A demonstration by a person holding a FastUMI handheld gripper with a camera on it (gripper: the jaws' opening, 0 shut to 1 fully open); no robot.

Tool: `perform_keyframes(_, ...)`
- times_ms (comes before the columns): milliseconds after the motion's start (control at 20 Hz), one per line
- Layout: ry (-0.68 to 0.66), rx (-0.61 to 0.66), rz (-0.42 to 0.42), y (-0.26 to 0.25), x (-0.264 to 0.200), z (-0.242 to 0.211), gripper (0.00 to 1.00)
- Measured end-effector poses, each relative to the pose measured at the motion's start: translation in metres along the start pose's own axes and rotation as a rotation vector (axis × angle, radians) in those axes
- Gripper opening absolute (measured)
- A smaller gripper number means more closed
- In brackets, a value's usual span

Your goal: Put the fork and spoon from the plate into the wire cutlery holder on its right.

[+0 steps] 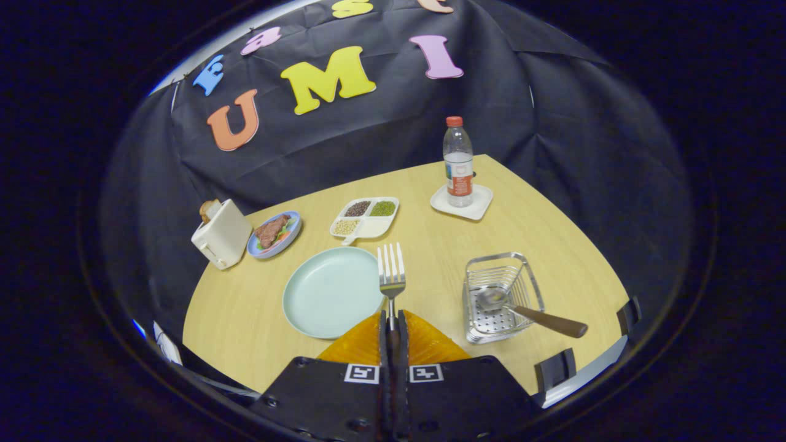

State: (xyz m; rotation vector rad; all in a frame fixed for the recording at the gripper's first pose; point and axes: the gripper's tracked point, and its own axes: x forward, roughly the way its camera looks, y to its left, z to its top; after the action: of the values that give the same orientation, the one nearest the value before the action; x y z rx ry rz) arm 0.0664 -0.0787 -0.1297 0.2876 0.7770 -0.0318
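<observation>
Roughly half done. Spoon [528,312] is already sitting in the holder [502,296], lower right of frame: bowl down on the perforated base, brown handle sticking out over the rim toward lower right. Fork [391,276] is the remaining piece: the fingers [393,331] are closing tight on its handle, no gap showing between them, tines pointing up and away at frame centre. It's looking lifted clear of the plate [331,292], though the fisheye is making the height hard to judge. Plate is sitting empty just left of the fork.

Left to do: carrying the fork right and dropping it into the holder beside the spoon.

Materials: fork is shiny metal, four thin tines. Holder is chromed wire, open rectangular basket with flared walls. Plate is pale green, smooth, round, shallow rim. Surface [245,319] is light wood-grain, matte.
</observation>
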Motion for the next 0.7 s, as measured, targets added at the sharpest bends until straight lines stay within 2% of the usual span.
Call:
perform_keyframes(300,-0.030,0.046,-0.022,-0.050,-0.030,0.006,0.03)
perform_keyframes(700,-0.032,0.054,-0.023,-0.069,-0.047,-0.003,0.03)
